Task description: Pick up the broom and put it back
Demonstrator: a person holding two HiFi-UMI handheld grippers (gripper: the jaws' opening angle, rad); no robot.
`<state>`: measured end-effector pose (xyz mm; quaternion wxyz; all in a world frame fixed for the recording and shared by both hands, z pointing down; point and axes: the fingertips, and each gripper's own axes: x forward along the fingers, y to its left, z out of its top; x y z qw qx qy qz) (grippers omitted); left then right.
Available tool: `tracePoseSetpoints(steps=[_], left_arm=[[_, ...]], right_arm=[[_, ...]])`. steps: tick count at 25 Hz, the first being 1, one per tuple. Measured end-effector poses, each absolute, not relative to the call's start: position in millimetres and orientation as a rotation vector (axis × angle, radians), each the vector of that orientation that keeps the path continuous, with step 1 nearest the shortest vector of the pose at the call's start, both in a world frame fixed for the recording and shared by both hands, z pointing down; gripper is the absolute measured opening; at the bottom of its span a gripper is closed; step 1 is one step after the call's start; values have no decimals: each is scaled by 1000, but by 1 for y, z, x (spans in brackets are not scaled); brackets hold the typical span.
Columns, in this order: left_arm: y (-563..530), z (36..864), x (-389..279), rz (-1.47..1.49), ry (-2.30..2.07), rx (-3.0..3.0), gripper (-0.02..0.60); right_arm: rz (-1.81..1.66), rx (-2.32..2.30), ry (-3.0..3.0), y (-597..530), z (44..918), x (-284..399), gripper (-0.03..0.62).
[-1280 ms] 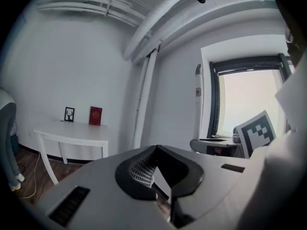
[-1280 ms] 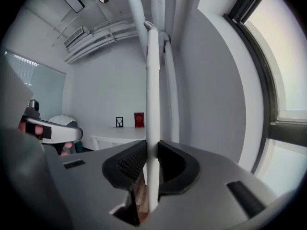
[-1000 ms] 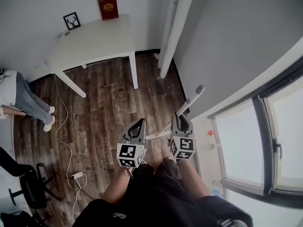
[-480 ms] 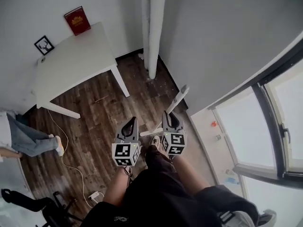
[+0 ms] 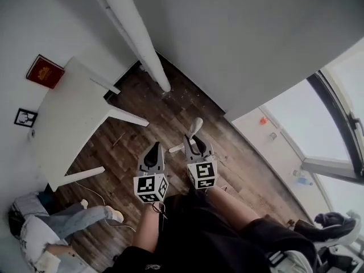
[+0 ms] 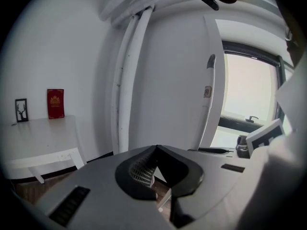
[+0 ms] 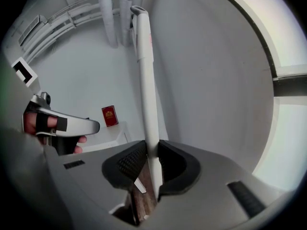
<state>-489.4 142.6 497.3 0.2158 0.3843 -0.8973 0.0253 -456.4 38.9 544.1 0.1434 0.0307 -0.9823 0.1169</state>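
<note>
Broom handle [image 7: 145, 80] is pinched between my right gripper's [image 7: 150, 152] fingers [image 7: 130, 164], its long axis rising from them toward the white pipe [image 7: 104, 18], while my left gripper [image 6: 156, 150], fingers pressed together on nothing, hangs just beside, so I judge the right hand alone carries it pipe-ward.

White broom [image 7: 145, 80] — handle upright, clamped in the right hand-held gripper [image 7: 146, 159].
</note>
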Motion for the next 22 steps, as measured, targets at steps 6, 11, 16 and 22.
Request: tracePoseSetpoints(steps=[6, 11, 16, 22], left_arm=[[108, 526, -523, 159, -2346, 1197, 2], [87, 539, -541, 243, -2236, 1371, 2], [86, 550, -558, 280, -2109, 1551, 2], [90, 580, -562, 334, -1983, 1731, 0]], right_arm=[[475, 291, -2766, 9, 573, -477, 95], [565, 530, -2687, -18, 598, -481, 98], [531, 802, -2614, -32, 617, -474, 97], [496, 997, -2548, -23, 647, -467, 97]])
